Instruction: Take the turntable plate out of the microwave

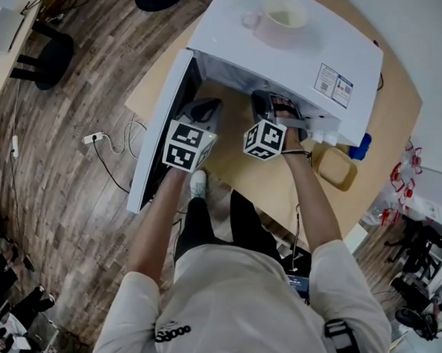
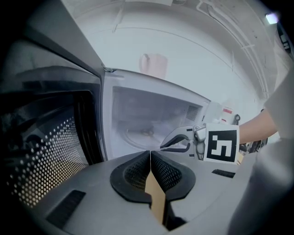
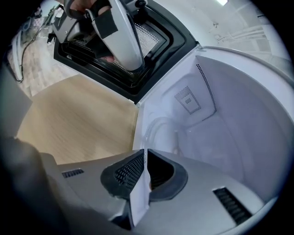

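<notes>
The microwave point(image 1: 236, 46) stands on a light wooden table point(image 1: 280, 179) with its door point(image 1: 154, 142) swung wide open. The left gripper point(image 2: 150, 153) is closed, its two jaws pressed together with nothing between them. It hangs just in front of the open mouth, with the door's dotted mesh window to its left and the white cavity straight ahead. The turntable plate point(image 2: 138, 137) lies flat on the cavity floor, ahead of this gripper and still inside the microwave. The right gripper point(image 3: 144, 152) is ahead and to the right of the left one, and its tips reach into the mouth of the cavity. Its jaws are drawn in to a thin slit, and the near rim of the clear glass plate runs right up to the tips, where it seems to be pinched between them. To that gripper's left lie the bare table top and the open door, and the white back and side walls of the cavity fill the space ahead and to its right. A pale cup point(image 1: 279, 19) sits on top of the microwave, above and beyond both grippers. A tan square dish point(image 1: 336, 168) rests on the table to the right of the right gripper.
</notes>
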Available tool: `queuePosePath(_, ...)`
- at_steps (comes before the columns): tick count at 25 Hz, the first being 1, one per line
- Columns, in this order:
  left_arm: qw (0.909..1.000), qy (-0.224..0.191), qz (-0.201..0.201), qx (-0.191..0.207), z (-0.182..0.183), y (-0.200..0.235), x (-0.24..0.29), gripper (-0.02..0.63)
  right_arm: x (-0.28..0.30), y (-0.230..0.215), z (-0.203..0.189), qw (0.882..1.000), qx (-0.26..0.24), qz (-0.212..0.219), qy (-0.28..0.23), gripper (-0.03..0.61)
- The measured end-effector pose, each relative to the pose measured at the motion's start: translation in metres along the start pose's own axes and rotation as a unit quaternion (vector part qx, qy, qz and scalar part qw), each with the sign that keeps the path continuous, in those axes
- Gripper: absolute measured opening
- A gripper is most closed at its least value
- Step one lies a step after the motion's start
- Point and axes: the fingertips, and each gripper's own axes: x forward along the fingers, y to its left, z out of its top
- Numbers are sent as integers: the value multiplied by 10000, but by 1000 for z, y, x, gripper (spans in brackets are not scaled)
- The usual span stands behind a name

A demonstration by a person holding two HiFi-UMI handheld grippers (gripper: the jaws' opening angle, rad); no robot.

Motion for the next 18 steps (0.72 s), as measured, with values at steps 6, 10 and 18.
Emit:
queuePosePath(6, 10000, -36, -66, -20, 0, -2, -4, 18, -9, -8, 8, 9999, 35, -118, 23, 21)
queuePosePath(10, 9999, -110, -95, -57, 3, -2, -3, 18, -12, -10, 7, 9999, 35, -141, 54, 21)
queuePosePath(18, 9998, -135, -115, -60, 2, -2, -5, 18, -23, 31, 18, 9999, 54, 111, -104, 21)
